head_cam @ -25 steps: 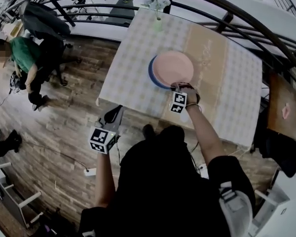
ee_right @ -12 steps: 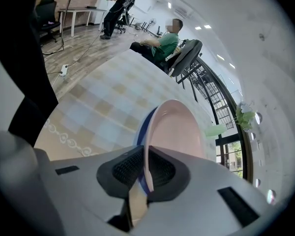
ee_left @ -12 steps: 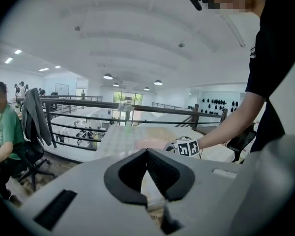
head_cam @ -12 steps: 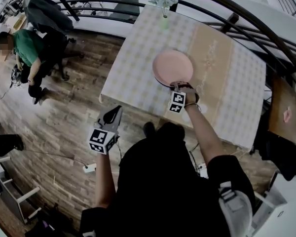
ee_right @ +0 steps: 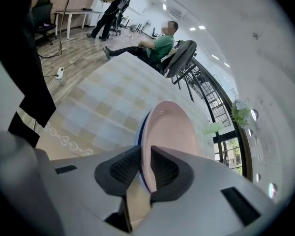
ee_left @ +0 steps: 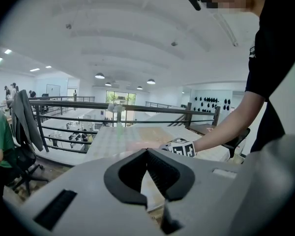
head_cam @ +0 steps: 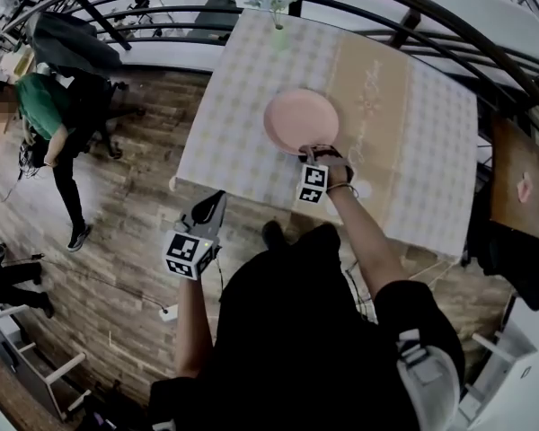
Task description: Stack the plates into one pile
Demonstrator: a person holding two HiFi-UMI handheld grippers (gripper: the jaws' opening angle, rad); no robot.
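A pink plate (head_cam: 301,119) lies on the checked table (head_cam: 431,142), near its front edge. In the right gripper view the pink plate (ee_right: 169,129) sits on a blue plate, of which only a thin rim (ee_right: 143,127) shows at its left side. My right gripper (head_cam: 316,153) is at the plate's near edge, and in its own view it (ee_right: 145,150) is shut on the pink plate's rim. My left gripper (head_cam: 217,197) hangs off the table over the wooden floor, left of the table's front corner. In its own view it (ee_left: 147,154) is shut with nothing in it.
A green vase of flowers (head_cam: 276,7) stands at the table's far edge, by a black railing (head_cam: 162,12). A beige runner (head_cam: 368,88) crosses the table right of the plates. A person in green (head_cam: 45,110) and a draped chair (head_cam: 67,39) are at left.
A second ago the blue plate showed as a crescent left of the pink one; the pink plate now covers it in the head view. The left gripper has stayed put.
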